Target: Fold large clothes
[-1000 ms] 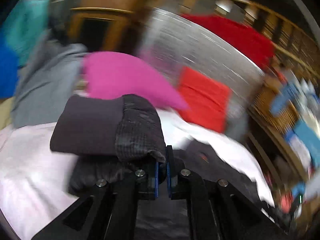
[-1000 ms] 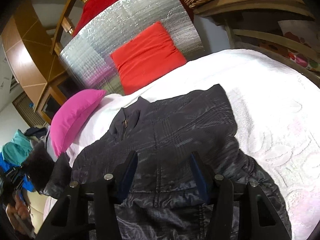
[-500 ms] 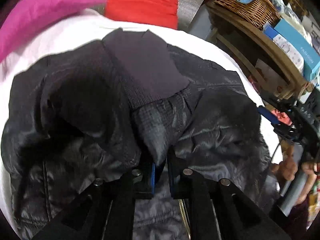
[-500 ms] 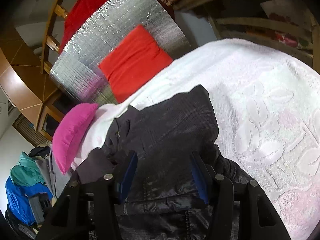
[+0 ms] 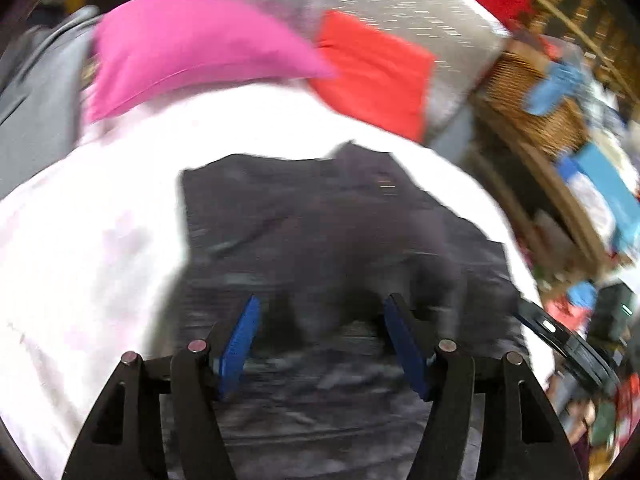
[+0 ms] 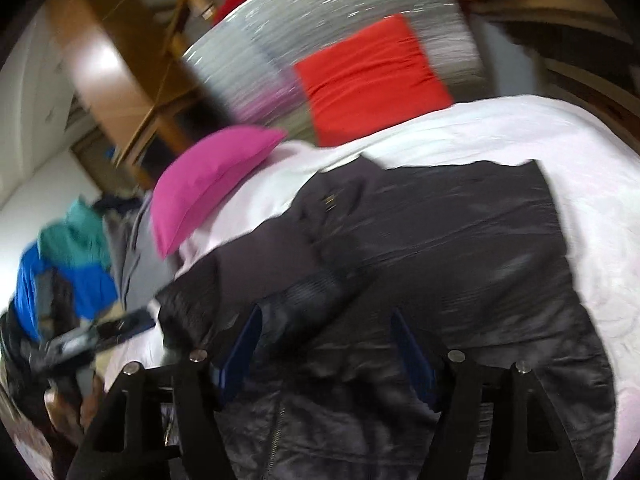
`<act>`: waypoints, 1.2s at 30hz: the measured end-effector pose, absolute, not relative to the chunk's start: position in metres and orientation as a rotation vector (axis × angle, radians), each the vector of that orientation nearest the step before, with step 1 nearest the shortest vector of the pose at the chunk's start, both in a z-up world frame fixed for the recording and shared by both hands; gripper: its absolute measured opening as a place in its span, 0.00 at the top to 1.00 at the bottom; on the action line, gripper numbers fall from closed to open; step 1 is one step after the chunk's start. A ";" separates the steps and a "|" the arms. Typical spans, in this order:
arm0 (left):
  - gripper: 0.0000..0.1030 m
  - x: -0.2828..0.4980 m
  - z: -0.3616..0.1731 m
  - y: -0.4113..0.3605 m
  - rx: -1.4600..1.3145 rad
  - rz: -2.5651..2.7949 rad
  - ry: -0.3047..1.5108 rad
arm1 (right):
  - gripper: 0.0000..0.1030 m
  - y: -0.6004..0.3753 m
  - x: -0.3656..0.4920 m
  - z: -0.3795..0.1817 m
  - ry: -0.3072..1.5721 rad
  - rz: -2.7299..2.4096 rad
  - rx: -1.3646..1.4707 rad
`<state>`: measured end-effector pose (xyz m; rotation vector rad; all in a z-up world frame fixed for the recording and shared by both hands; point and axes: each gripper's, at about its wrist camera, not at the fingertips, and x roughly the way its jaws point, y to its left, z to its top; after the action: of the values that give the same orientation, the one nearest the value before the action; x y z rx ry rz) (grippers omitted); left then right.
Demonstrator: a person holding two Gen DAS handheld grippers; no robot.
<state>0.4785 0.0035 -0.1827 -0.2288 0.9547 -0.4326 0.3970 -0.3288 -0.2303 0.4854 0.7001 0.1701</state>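
Observation:
A dark quilted jacket (image 5: pixel 336 232) lies spread on the white bedspread (image 5: pixel 80 240), its sleeve folded across the body. It also shows in the right wrist view (image 6: pixel 460 248), with the ribbed cuff (image 6: pixel 320 284) lying over the front. My left gripper (image 5: pixel 322 308) is open and empty just above the jacket. My right gripper (image 6: pixel 324 320) is open and empty over the jacket's lower front, with the cuff just beyond the jaws. The left gripper's body (image 6: pixel 92 340) shows at the left edge of the right wrist view.
A pink pillow (image 5: pixel 192 48) and a red pillow (image 5: pixel 372 76) lie at the head of the bed against a silver foil panel (image 5: pixel 420 12). Wooden shelves with a wicker basket (image 5: pixel 532 112) stand on the right. A pile of blue and teal clothes (image 6: pixel 64 256) sits left of the bed.
My left gripper carried the sleeve across the jacket, opened and let it go, then pulled back. My right gripper stayed open above the jacket and shifted slightly.

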 end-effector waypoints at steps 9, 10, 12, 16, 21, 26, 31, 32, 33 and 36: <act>0.36 0.485 -0.209 0.010 -0.242 -0.311 1.049 | 0.28 -0.261 0.429 -0.241 0.801 0.234 0.450; 0.36 0.486 -0.211 0.010 -0.243 -0.309 1.056 | 0.28 -0.255 0.433 -0.242 0.815 0.236 0.439; 0.36 0.484 -0.216 0.012 -0.236 -0.308 1.062 | 0.28 -0.244 0.440 -0.243 0.831 0.239 0.413; 0.36 0.487 -0.219 0.011 -0.231 -0.304 1.067 | 0.28 -0.230 0.445 -0.247 0.858 0.200 0.331; 0.36 0.487 -0.219 0.008 -0.214 -0.290 1.074 | 0.28 -0.256 0.442 -0.252 0.863 0.093 0.311; 0.36 0.484 -0.221 0.004 -0.181 -0.279 1.075 | 0.28 -0.318 0.424 -0.259 0.864 0.008 0.426; 0.36 0.483 -0.225 -0.002 -0.141 -0.259 1.076 | 0.28 -0.359 0.399 -0.270 0.849 0.051 0.589; 0.36 0.483 -0.226 -0.003 -0.133 -0.254 1.075 | 0.28 -0.364 0.395 -0.272 0.842 0.063 0.626; 0.36 0.483 -0.226 -0.004 -0.129 -0.250 1.076 | 0.30 -0.367 0.394 -0.274 0.841 0.077 0.648; 0.36 0.484 -0.228 -0.005 -0.119 -0.244 1.077 | 0.32 -0.370 0.392 -0.276 0.827 0.126 0.707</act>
<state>0.4838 -0.0054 -0.2279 -0.1187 1.0773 -0.2443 0.3916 -0.3702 -0.2758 0.7066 0.8268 0.1265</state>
